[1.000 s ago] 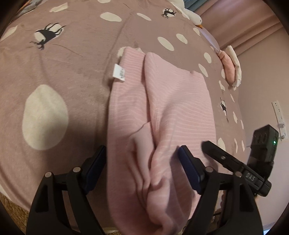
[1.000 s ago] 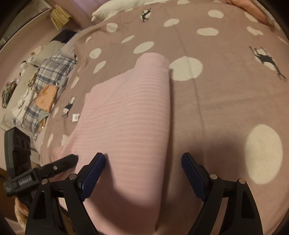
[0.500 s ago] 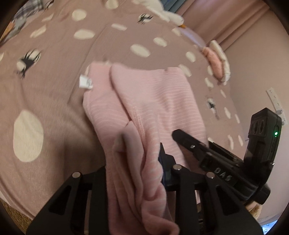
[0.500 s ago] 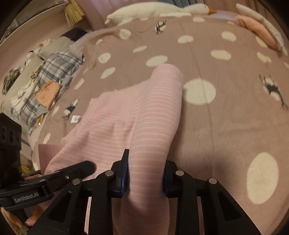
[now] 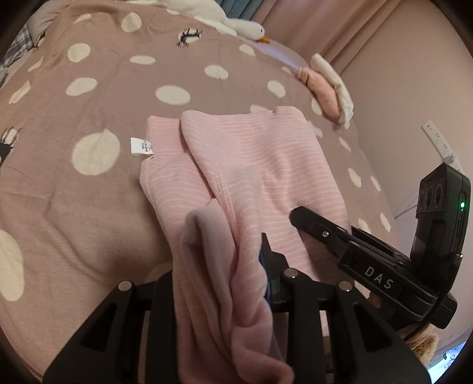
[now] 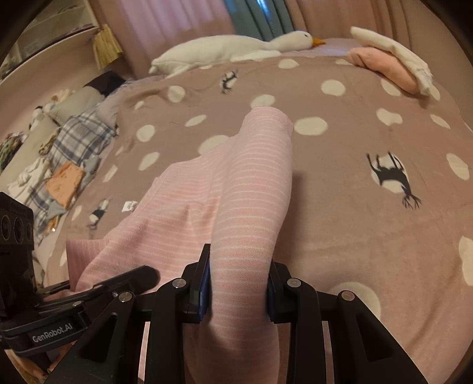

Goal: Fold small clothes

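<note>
I observed a pale pink garment (image 5: 254, 165) with thin white stripes and a white label (image 5: 141, 146). The blanket (image 6: 340, 206) was mauve-brown with cream dots and black-and-white penguin motifs. The plush goose (image 6: 224, 50) was white with an orange beak

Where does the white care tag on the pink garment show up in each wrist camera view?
Left wrist: the tag lies left of centre, at the left edge of the pink garment, on the blanket.
Right wrist: the tag is small, left of centre, again at the garment's left edge.
Shared landmark: the goose plush at the far end of the bed.
</note>
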`<state>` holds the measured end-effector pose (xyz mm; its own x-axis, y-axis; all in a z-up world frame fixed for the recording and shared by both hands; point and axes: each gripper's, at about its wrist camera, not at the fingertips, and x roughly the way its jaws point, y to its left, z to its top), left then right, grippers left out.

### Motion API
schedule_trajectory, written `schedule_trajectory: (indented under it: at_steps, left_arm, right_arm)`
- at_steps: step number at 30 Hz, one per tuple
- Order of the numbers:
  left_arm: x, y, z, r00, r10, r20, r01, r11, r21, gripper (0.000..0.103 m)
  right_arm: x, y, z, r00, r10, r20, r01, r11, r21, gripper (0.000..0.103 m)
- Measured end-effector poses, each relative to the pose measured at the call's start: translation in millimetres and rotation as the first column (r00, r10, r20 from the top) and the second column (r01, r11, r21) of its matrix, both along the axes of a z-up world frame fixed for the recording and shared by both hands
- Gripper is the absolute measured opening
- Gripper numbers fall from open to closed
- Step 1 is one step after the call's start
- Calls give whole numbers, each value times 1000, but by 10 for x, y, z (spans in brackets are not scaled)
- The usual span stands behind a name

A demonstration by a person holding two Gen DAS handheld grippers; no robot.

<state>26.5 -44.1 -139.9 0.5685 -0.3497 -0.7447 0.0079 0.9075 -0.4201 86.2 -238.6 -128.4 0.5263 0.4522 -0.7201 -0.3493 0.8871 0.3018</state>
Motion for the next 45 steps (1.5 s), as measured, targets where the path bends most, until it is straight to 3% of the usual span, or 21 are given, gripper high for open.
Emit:
schedule_trajectory:
  at_steps: [6,12,16,18,20,28,31,39,45]
  left_arm:
    - [118,-72,-235,997,1,-73,2,999,37,30]
    - [98,-100,-216,997,19,-73,-12,995,96,41]
    - [2,-100,-104,998,39,-46,-30,984,178,57]
    - [-55,-88,-14,999,42,-21,-37,978,204,65]
    - [-123,-63,66,999,49,3,-48,975,216,82]
    - [-445,137,437,980,159,122,-184,955,234,103]
    - [-553,160,529,974,177,143,-207,953,224,103]
    - [-704,160,575,971,177,158,-212,947,242,103]
    - [-752,170,570,970,178,166,-216,944,248,103]
  right_arm:
    - [73,0,-235,997,-25,-69,23,999,-22,31]
    - [31,-35,-280,996,-56,-68,54,998,-34,35]
    - [-17,-114,-235,994,-93,-65,90,995,-45,45]
    - [-79,-165,-169,994,-107,-37,105,993,-60,57]
    - [-170,-250,-50,992,-125,5,125,991,-49,78]
    - [-457,-477,317,974,-187,125,191,981,-22,96]
    - [-547,-521,416,963,-208,171,215,976,-27,102]
    - [-660,-516,522,935,-272,227,289,956,-47,102]
    - [-691,-464,520,936,-262,236,284,957,-63,102]
